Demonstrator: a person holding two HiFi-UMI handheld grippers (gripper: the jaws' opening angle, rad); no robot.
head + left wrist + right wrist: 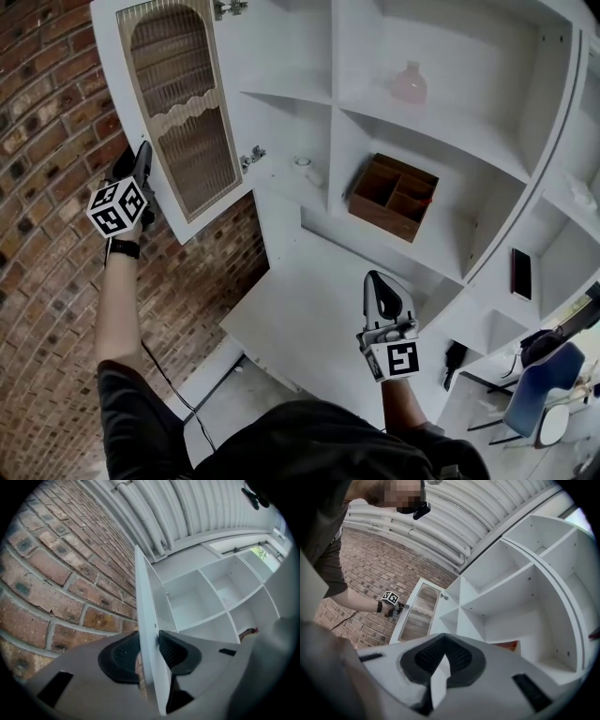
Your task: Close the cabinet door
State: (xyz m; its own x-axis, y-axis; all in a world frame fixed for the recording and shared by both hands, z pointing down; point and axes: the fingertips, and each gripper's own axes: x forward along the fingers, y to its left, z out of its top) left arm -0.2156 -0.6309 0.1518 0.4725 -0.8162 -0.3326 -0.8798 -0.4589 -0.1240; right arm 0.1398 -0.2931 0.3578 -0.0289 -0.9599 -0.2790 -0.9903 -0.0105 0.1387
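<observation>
The cabinet door (178, 122) is swung wide open. It is tall, with its long side going up and down. Its hinges sit on the side by the white shelves (309, 103), and its free edge points out at the brick wall (47, 112). It has bumpy glass in the middle.

My left tongs (142, 155) pinch that free edge. The thin white edge is squeezed between both black pads (124, 656).

My right tongs (380, 286) are closed with nothing in them. They are lower down, in front of the shelves and well apart from the door.

A brown wooden box (394, 197) sits in one shelf. A pink bottle (410, 84) stands in the shelf above it. A blue chair (544, 375) is off to the right.
</observation>
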